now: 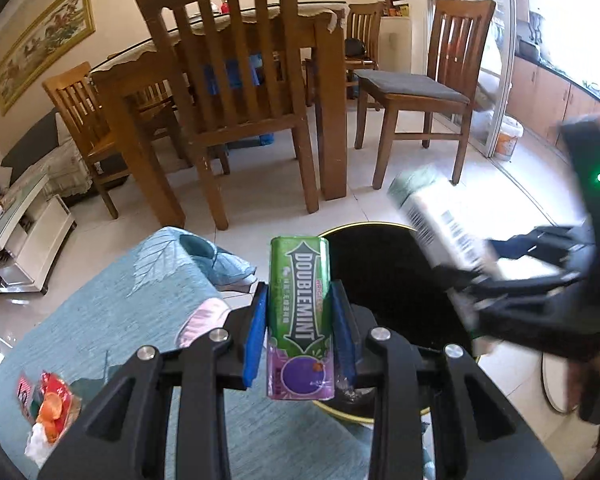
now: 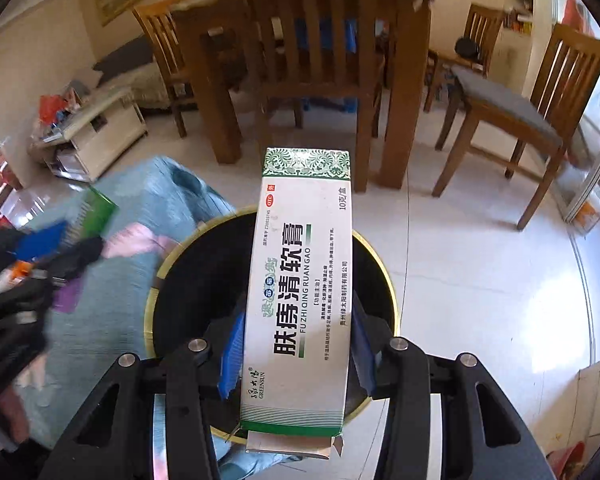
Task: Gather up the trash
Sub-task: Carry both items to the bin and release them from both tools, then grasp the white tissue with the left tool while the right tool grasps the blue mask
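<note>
The left claw (image 1: 300, 330) is clamped on a green and purple gum pack (image 1: 300, 320), its blue pads (image 1: 256, 340) pressing the two long sides while the pack stands upright between them, reaching well past the fingertips. Down its face runs "DOUBLEMINT" in white letters inside a dark double-headed arrow, with a small red "WRIGLEY'S" mark beside it and a purple berry at the near end. The pack hangs at the near-left edge of the black, gold-rimmed trash bin (image 1: 384, 276), which stands on the tiled floor just beside a bench draped in a teal leaf-print cloth (image 1: 112, 300). The right claw (image 2: 296, 352) grips a white and green ointment box (image 2: 300, 292) by its long sides, holding it lengthwise over the bin's dark opening (image 2: 196, 280). The box reads "FU ZHI QING RUAN GAO" under large black Chinese characters, with "GREENSUN" near the claw end, a red "OTC" oval and "10" beside Chinese characters near the far end; its near flap hangs open. From the left wrist view that box (image 1: 444, 224) shows a barcode, blurred. A crumpled wrapper with orange peel (image 1: 48, 412) lies on the cloth.
</note>
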`<state>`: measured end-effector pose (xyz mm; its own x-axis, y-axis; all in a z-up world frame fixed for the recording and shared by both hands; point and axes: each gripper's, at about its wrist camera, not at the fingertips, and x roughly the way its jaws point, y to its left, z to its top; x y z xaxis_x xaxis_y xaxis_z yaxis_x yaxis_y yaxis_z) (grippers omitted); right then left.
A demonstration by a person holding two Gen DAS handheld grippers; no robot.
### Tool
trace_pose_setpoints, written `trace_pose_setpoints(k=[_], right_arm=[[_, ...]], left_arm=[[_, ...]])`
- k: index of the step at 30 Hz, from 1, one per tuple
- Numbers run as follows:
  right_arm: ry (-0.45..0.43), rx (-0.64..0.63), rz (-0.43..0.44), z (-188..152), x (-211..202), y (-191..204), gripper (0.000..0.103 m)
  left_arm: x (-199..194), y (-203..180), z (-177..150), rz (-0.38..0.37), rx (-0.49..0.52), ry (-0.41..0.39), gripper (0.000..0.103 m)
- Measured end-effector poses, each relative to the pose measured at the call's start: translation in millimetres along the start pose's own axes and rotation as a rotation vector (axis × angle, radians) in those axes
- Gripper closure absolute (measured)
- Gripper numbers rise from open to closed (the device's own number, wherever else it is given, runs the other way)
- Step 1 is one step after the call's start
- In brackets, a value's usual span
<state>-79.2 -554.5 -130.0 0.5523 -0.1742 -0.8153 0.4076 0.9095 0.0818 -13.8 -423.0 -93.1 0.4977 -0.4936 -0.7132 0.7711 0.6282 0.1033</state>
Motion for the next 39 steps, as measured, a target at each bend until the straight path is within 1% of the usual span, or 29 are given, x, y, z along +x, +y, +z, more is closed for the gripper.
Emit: trace_pose_setpoints(k=[2,3,4,5,6,10,14,17,19,20,21,22,26,29,33,35,37,39], right_arm=[[0.010,0.004,-0.024,1,21,-2,0.053],[0.025,-0.001,-0.045,2,31,-3,0.048],[0.033,0.001,-0.052,2,37,-3,0.032],[0.032,0.006,-0.056,2,39,-4,0.025],[0.027,0.008,-0.063,3,39,-4,0.022],[0.017,0.009,-0.070,0,33,-9,0.022],[-0.005,0.064,-0.063,-3,19,-27,0.022],[-0.025,0.082,-0.071,-5,9,-35,0.022],[-0.031,0.099,-0.068,-8,3,-38,0.022],[-0.032,0.107,-0.067,-10,0,-40,0.022],[-0.034,0.114,-0.072,-13,-3,-42,0.022],[-0.034,0.120,-0.076,-15,-5,-44,0.022],[-0.029,0.150,-0.078,-21,-11,-51,0.022],[-0.034,0.157,-0.086,-22,-17,-52,0.022],[-0.053,0.138,-0.070,-17,-29,-33,0.022],[-0.065,0.118,-0.049,-14,-34,-16,0.022],[-0.078,0.088,-0.009,-12,-39,9,0.018],[-0.082,0.031,0.056,-12,-41,49,0.018]], left_arm=[[10,-4,-1,-0.002,0.001,0.017,0.072],[16,-7,-1,0.001,0.004,0.025,0.071],[20,-7,-1,-0.001,0.005,0.033,0.071],[29,-10,0,-0.009,0.003,0.046,0.072],[34,-9,2,-0.014,0.005,0.052,0.071],[54,-21,8,-0.034,0.016,0.073,0.071],[58,-26,7,-0.041,0.017,0.074,0.071],[60,-27,6,-0.041,0.016,0.078,0.071],[59,-27,6,-0.039,0.010,0.073,0.069],[59,-28,6,-0.038,0.008,0.069,0.066],[58,-28,7,-0.038,0.006,0.065,0.057],[58,-29,7,-0.038,0.005,0.059,0.053],[55,-30,5,-0.053,0.002,0.053,0.051],[45,-27,2,-0.053,0.009,0.040,0.051],[19,-10,-6,-0.037,0.004,0.013,0.051],[-3,7,-16,-0.020,0.004,-0.006,0.047],[-28,33,-30,0.004,-0.013,-0.024,0.032],[-60,73,-53,0.056,-0.052,-0.041,0.023]])
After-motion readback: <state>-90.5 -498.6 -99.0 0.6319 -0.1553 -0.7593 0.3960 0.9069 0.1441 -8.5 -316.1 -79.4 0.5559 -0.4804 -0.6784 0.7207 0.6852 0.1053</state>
